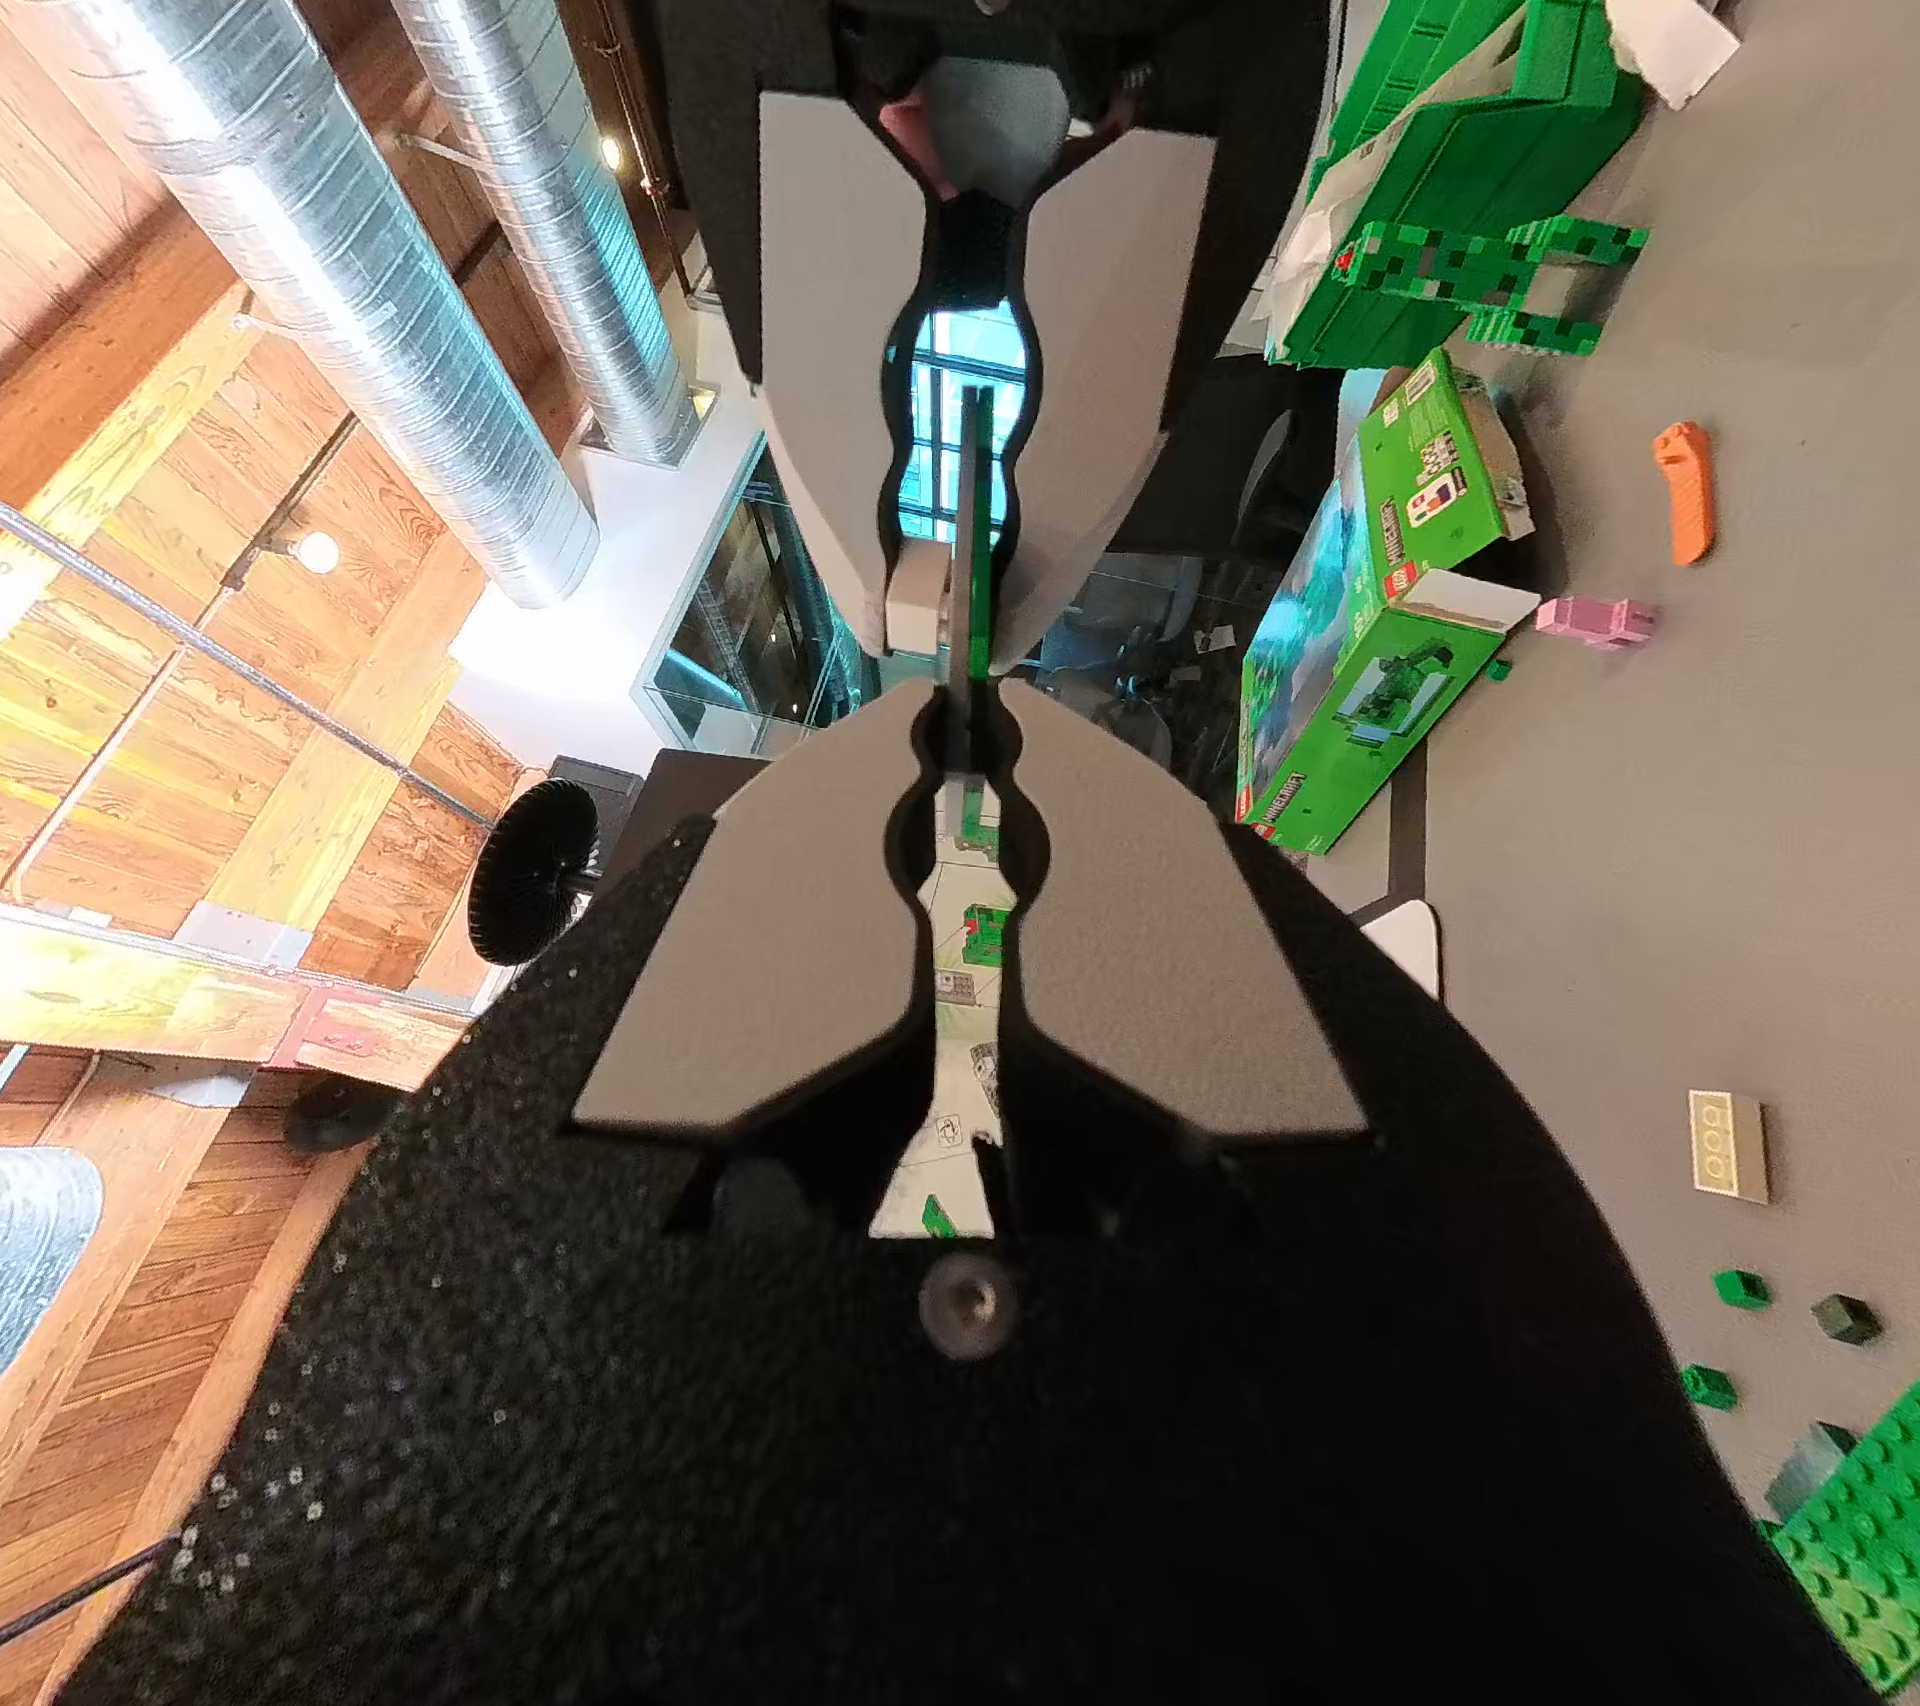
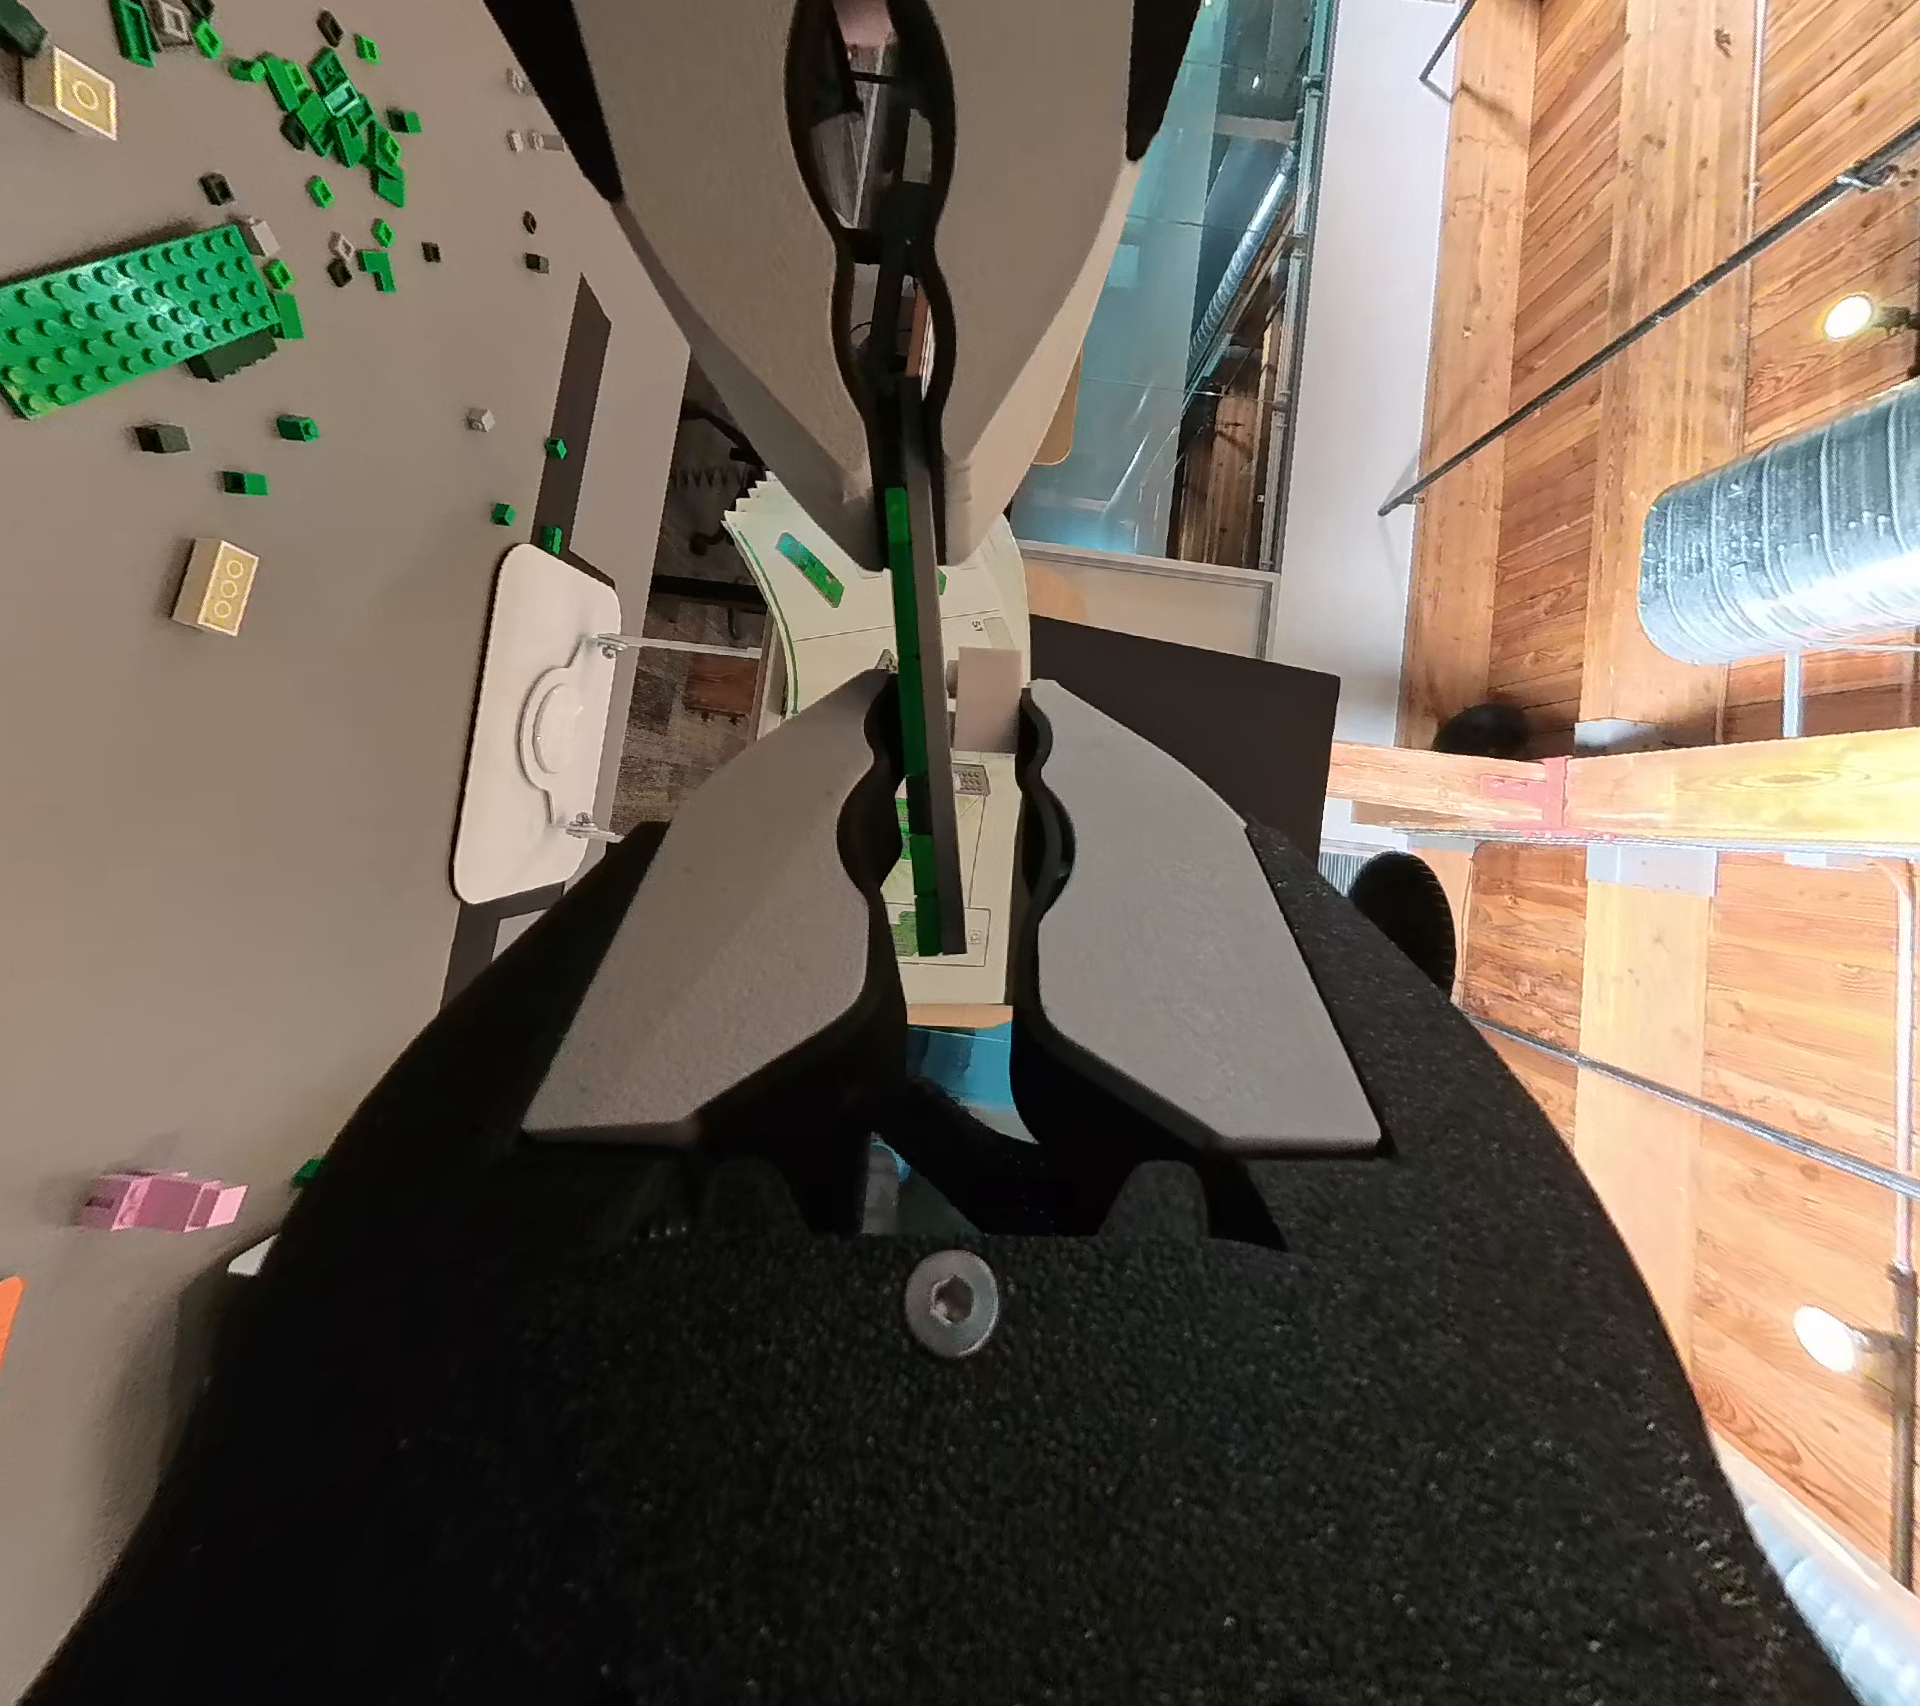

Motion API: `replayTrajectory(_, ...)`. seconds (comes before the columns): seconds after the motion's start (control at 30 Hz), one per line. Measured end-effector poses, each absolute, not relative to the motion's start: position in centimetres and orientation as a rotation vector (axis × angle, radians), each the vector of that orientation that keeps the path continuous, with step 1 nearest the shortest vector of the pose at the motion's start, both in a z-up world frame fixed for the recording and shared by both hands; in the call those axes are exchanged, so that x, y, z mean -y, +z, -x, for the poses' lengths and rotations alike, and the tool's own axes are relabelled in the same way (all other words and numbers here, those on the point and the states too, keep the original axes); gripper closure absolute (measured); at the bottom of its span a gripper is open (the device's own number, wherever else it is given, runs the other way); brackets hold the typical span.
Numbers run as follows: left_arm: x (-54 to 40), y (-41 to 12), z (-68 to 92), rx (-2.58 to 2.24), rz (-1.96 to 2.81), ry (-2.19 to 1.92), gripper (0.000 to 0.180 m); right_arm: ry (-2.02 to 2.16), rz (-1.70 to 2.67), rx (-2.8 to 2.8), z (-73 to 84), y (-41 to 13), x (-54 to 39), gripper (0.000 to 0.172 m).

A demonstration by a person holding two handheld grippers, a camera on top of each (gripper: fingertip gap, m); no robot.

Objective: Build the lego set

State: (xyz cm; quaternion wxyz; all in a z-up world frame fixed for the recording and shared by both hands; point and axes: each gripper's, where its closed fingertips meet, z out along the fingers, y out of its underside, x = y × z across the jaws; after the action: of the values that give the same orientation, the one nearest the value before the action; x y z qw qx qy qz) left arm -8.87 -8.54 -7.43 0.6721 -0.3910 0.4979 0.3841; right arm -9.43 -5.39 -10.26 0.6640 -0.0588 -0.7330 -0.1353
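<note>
Plate stack (image 1: 975, 534), grey on one face and green on the other: where is it?

Up in the air, edge-on, well off the grey surface (image 1: 1714, 825), bridged between the two claws.

What is around, biggest first?

On the matte surface lie a glossy green cardboard box (image 1: 1382, 617) and a studded green baseplate (image 2: 135, 316). A printed paper booklet (image 2: 831, 607) shows behind the stack. Then come an orange tool (image 1: 1685, 493), a pink block figure (image 1: 1595, 620), a tan brick (image 1: 1727, 1147) and a scatter of small green pieces (image 2: 343, 108).

How do the claws stand?

The left claw (image 1: 968, 700) is pressed nearly together, pinching one end of the stack across its thin faces. The right claw (image 2: 956, 700) stands wider, clamped on the other end with a pale grey block (image 2: 987, 700) sandwiched between the grey face and one finger.

How would it handle?

I judge it light and stiff: hard, smooth plastic that could slip on a loose pinch. It is long and thin, so twisting the two ends against each other might pop the layers apart.

Where is it best to hold?

Flat faces near each end, as now, look soundest. The block looks the likelier part to shift.
</note>
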Motion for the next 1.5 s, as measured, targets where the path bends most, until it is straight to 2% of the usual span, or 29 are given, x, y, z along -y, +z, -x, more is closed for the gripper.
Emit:
replayTrajectory(1.0,8.1,-8.3,8.5,-1.16,1.009,0.799,0.175,-0.245,0.213,1.744,8.9,-11.3,5.4,0.151)
replayTrajectory(1.5,8.2,-8.5,9.0,-1.171,1.008,0.791,0.175,-0.067,0.309,1.85,5.2,-9.9,6.1,0.121)
